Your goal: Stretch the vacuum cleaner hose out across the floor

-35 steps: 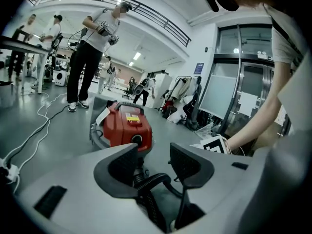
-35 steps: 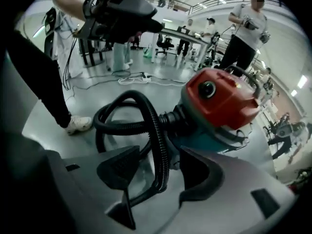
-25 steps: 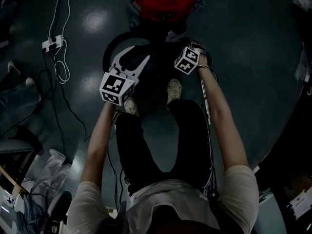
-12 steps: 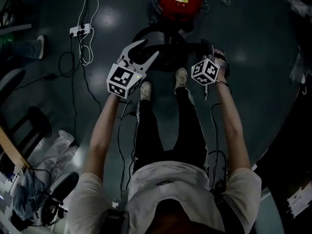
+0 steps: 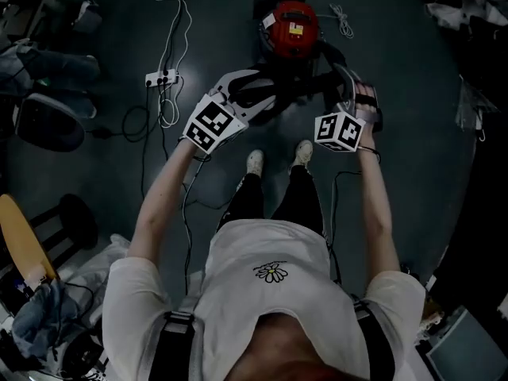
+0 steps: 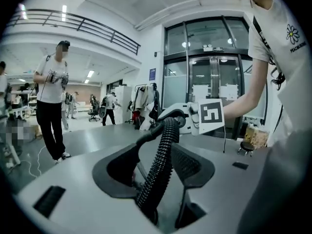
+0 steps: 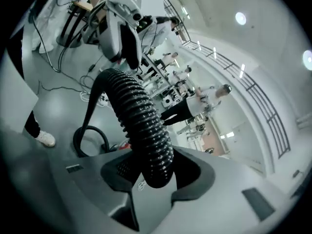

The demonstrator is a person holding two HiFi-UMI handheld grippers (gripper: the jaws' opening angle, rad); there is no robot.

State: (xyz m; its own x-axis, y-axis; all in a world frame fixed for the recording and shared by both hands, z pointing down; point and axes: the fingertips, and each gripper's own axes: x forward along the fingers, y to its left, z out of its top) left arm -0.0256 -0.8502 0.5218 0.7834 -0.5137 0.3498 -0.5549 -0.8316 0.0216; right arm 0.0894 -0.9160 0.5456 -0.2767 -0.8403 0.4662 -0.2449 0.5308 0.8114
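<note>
While my left gripper (image 5: 250,92) pinched the hose (image 5: 305,84) and my right gripper (image 5: 349,94) had just closed on it, it lay left-to-right between them, upper centre of frame.

The hose (image 7: 144,130) is black and ribbed, the vacuum cleaner (image 5: 291,26) red.

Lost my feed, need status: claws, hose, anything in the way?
Left claw on hose, grip just eased slightly. Right claw just closed on hose. Hose held up between both. Red vacuum, power strip on floor ahead.
</note>
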